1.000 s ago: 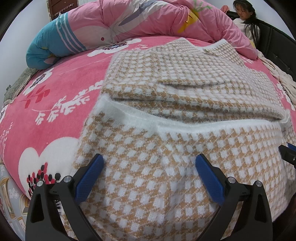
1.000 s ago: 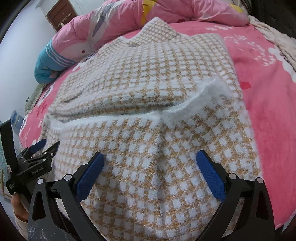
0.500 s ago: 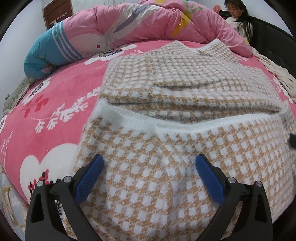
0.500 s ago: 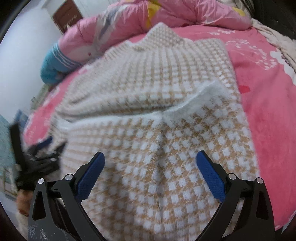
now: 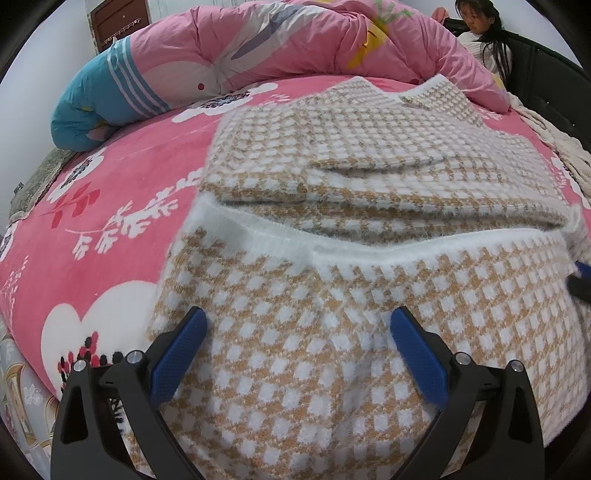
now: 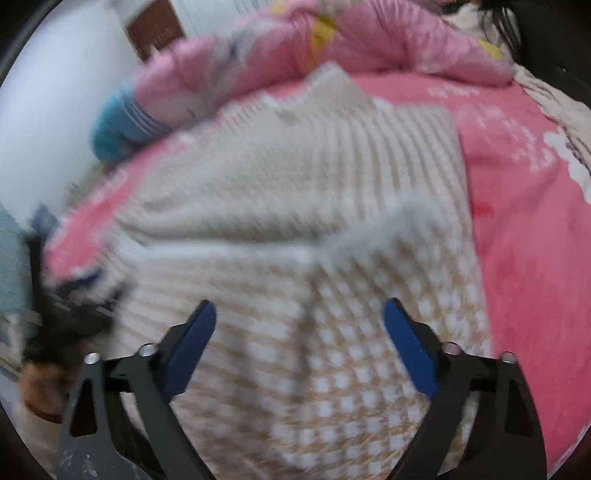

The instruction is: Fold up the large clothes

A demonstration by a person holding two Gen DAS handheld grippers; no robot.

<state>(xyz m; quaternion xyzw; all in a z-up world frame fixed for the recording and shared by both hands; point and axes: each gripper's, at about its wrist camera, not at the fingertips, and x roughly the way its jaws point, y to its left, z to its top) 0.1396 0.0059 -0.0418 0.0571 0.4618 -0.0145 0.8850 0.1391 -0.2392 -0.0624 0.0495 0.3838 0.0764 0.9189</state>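
A tan-and-white checked knit sweater (image 5: pixel 369 177) lies on the pink bed, its lower part folded up so a white fuzzy hem (image 5: pixel 369 247) runs across the middle. My left gripper (image 5: pixel 295 321) is open, its blue fingers over the near folded panel, holding nothing. The sweater also shows in the right wrist view (image 6: pixel 314 177), blurred. My right gripper (image 6: pixel 299 314) is open over the near panel there and empty. The left gripper appears as a dark blur at the left of the right wrist view (image 6: pixel 70 295). The right gripper's tip peeks in at the right edge of the left wrist view (image 5: pixel 581 280).
A pink floral blanket (image 5: pixel 103 221) covers the bed. A rolled pink and blue quilt (image 5: pixel 229 62) lies along the far side. A person (image 5: pixel 480 33) sits at the far right by a dark frame. A cream knit throw (image 5: pixel 561 144) lies at the right edge.
Both grippers have moved slightly forward over the sweater and stay open. The right wrist view has become blurred with motion, swinging rightward.
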